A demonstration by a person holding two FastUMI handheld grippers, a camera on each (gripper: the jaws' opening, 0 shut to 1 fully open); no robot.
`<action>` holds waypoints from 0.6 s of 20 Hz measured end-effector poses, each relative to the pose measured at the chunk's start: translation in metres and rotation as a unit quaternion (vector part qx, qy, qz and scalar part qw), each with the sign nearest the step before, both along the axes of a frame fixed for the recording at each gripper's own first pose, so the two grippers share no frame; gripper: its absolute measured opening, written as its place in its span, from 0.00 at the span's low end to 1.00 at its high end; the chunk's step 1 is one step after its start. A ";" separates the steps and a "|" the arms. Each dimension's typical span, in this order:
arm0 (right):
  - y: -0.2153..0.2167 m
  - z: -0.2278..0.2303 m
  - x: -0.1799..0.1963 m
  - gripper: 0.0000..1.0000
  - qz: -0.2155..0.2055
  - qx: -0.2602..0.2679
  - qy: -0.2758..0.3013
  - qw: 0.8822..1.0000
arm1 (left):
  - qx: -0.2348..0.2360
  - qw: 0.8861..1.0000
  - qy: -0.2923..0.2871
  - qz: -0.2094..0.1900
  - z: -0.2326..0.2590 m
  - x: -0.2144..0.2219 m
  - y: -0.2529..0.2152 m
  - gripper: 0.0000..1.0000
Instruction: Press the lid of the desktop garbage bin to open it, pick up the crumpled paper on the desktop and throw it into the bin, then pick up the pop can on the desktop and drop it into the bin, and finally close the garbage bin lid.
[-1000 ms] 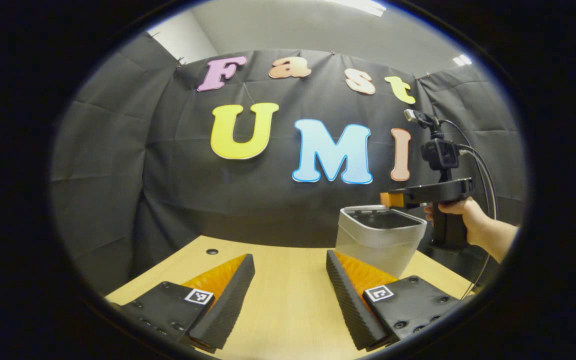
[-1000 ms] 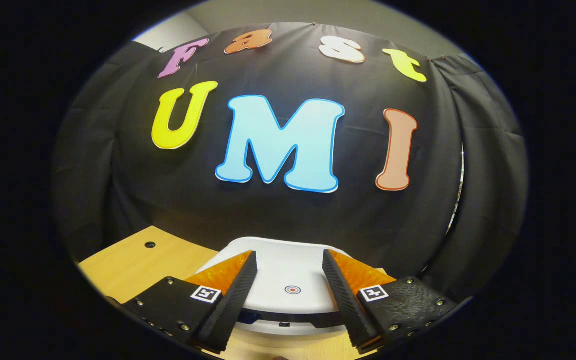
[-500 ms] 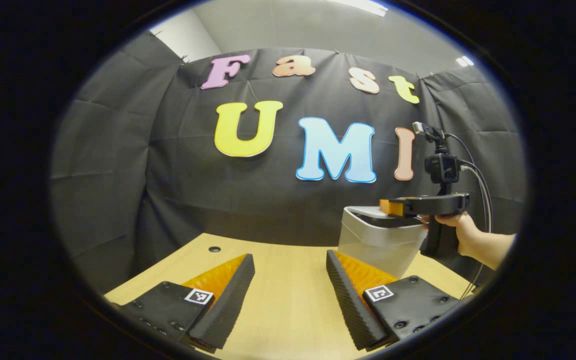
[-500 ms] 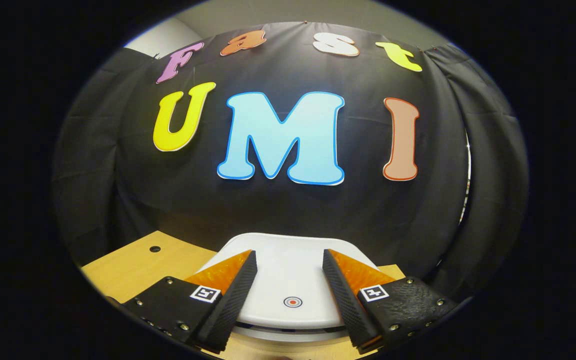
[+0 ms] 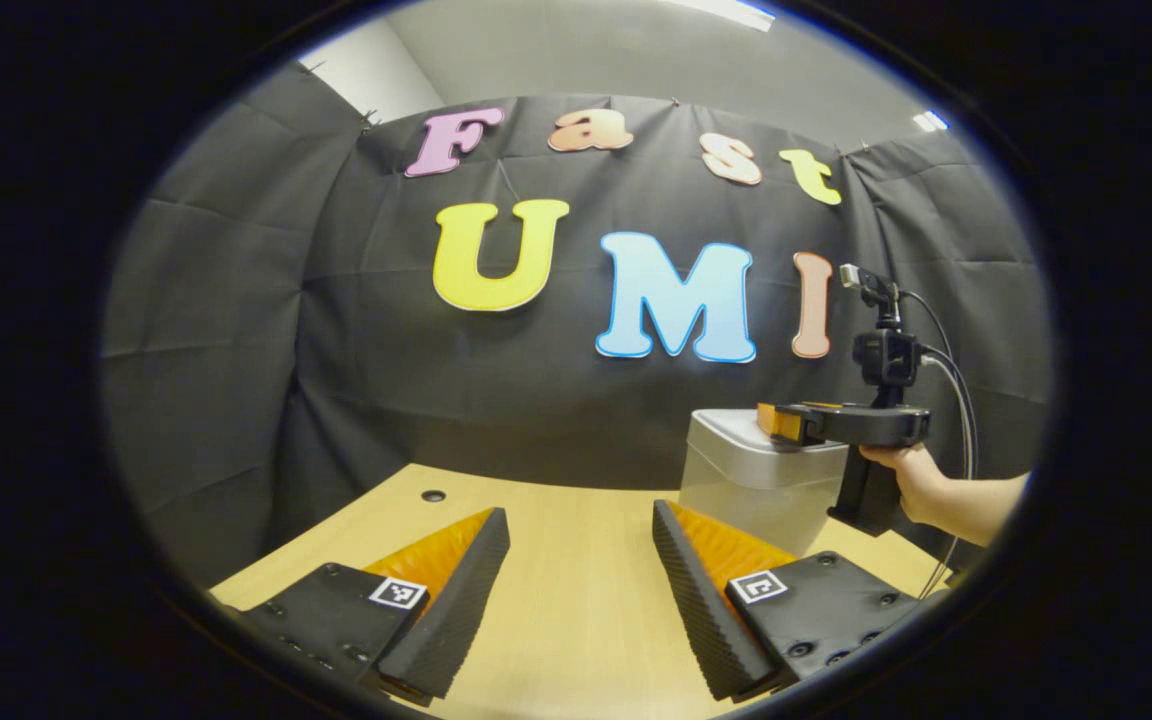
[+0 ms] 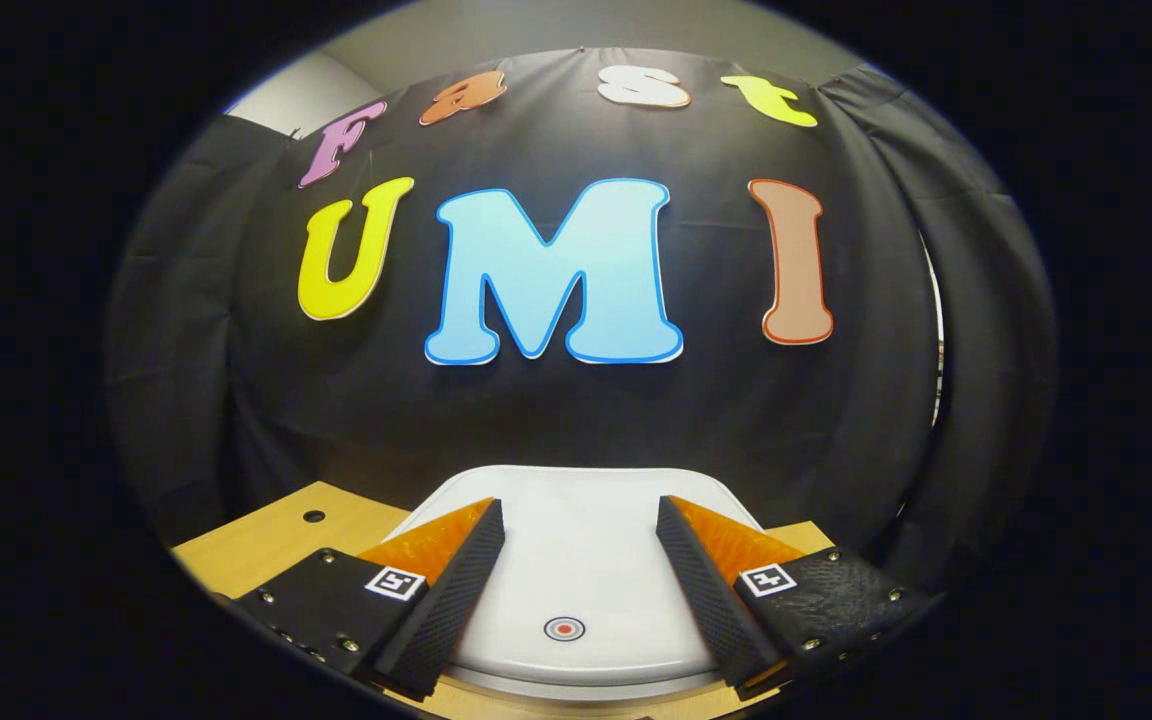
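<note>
**Right gripper view: bin lid flat and shut under spread fingers**

Right gripper view looks down over the white lid (image 6: 576, 560) of the garbage bin (image 6: 576, 680). Lies flat and level, closed on the bin, with its long side running away toward the black cloth wall (image 6: 576, 420). Has a small round red mark (image 6: 564, 628) near its close edge. Right gripper (image 6: 576, 585) sits just over the lid, fingers (image 6: 441, 600) spread wide to both sides of the mark, nothing held between them. Cannot tell if the fingers touch the lid.

Left gripper view shows the same bin (image 5: 761, 485) from the side, standing upright near the far right corner of the wooden desktop (image 5: 576, 600), close to the cloth wall (image 5: 236, 350). Wider at the top than at the bottom, lid (image 5: 736, 425) down and level. Right gripper (image 5: 781, 422) lies flat across the top of the bin, pointing left, held from below by a hand (image 5: 911, 475) that comes in from the right. Carries a small black camera (image 5: 886, 355) on a post, with a cable (image 5: 961, 400) looping down behind.

Left gripper (image 5: 576, 590) hangs low over the middle of the desktop, well apart from the bin, fingers (image 5: 456, 610) wide and holding nothing. Small dark hole (image 5: 432, 495) in the desktop near its far edge, left of the bin. Bare wood between the left gripper and the bin.
</note>
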State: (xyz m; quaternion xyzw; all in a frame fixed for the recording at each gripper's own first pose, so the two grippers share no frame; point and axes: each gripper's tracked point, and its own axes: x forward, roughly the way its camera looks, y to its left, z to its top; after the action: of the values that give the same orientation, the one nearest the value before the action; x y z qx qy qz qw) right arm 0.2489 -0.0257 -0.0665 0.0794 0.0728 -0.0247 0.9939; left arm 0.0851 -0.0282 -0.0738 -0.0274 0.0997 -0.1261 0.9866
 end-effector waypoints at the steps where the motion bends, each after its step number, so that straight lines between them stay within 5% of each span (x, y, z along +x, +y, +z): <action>1: 0.001 0.000 0.002 0.99 -0.002 -0.002 -0.006 1.000 | 0.000 1.000 0.002 -0.001 -0.001 -0.001 -0.001 0.94; 12: 0.000 -0.008 0.004 0.99 -0.006 -0.005 -0.008 1.000 | -0.008 1.000 0.006 -0.016 -0.004 0.002 -0.013 0.96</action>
State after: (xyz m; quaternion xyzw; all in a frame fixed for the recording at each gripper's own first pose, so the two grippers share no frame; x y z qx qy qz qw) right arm 0.2526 -0.0260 -0.0744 0.0754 0.0640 -0.0300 0.9946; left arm 0.0876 -0.0416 -0.0778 -0.0350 0.1051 -0.1424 0.9836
